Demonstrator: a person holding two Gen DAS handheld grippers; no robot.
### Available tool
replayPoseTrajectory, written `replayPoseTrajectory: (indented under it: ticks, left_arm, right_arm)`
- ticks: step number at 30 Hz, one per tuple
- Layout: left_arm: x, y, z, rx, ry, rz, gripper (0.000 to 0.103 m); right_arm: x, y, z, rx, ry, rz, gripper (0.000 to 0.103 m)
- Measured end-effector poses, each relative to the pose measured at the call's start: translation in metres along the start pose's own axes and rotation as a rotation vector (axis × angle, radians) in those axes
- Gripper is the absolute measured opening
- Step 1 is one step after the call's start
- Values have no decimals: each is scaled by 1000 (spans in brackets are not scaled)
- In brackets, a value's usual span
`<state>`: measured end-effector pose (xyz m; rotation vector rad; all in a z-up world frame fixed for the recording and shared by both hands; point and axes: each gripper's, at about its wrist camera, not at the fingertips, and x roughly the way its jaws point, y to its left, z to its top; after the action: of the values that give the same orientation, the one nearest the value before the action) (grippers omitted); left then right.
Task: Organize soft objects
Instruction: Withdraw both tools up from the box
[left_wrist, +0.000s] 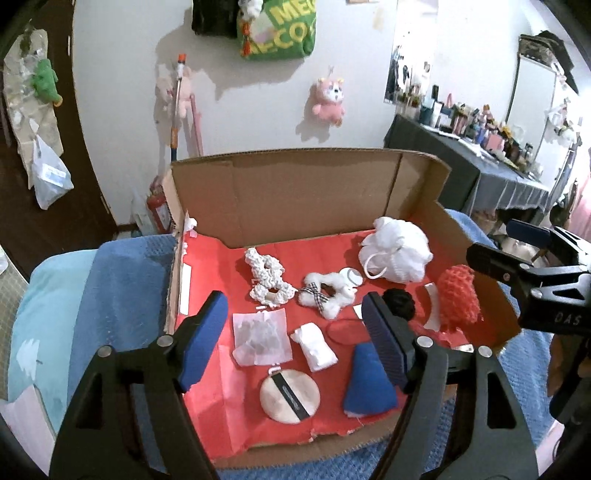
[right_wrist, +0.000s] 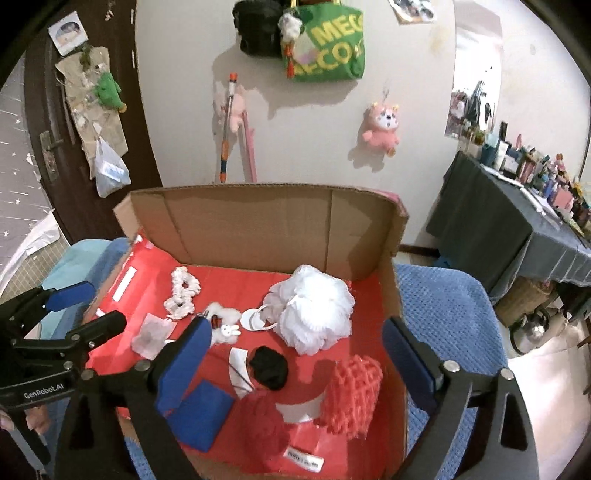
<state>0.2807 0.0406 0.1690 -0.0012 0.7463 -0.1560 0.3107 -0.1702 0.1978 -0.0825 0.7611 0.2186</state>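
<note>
Left gripper (left_wrist: 295, 332) angled down over the cardboard box (left_wrist: 295, 192), jaws apart, empty; right gripper (right_wrist: 295, 369) likewise, wider.

We are seeing the shallow cardboard box (left_wrist: 314, 192) lying open above and along its low near edge, so we are finding entry there. Its tall back flap and side walls are blocking the far sides. The fluffy white mesh bath pouf (right_wrist: 314, 314) and red netted scrubber (right_wrist: 354, 391) are crowding the right; bare red lining (left_wrist: 218, 398) is perhaps leaving room front-left.
</note>
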Motion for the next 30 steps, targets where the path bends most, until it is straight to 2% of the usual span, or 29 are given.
replayPoseTrajectory:
  ticks: [4,7,9,16,18,25,30]
  left_arm:
    - [-17,-3,-10,-26,-59,-10,77]
    - [-28,-5,-18,-32,-108,7,83]
    - [-34,-9,-24,-22,-149,18,84]
    - [-45,-17,-51,-39,-290,71,98]
    - [-42,-19,-59,-44,-311,81,99]
    - [-10,-27,-77,-11,-280,116,99]
    - [7,-28,-85,6,-265,150,99]
  right_arm:
    - [-18,2,-14,-15,-56,-11,102]
    - [-28,6,-26,-27,-102,-10,103]
    - [-32,9,-35,-41,-128,-7,103]
    - [-32,5,-65,-19,-167,14,103]
    - [-27,2,-75,2,-168,16,103]
    - [-4,-6,-99,34,-156,0,103]
    - [11,-4,-109,10,-147,-30,103]
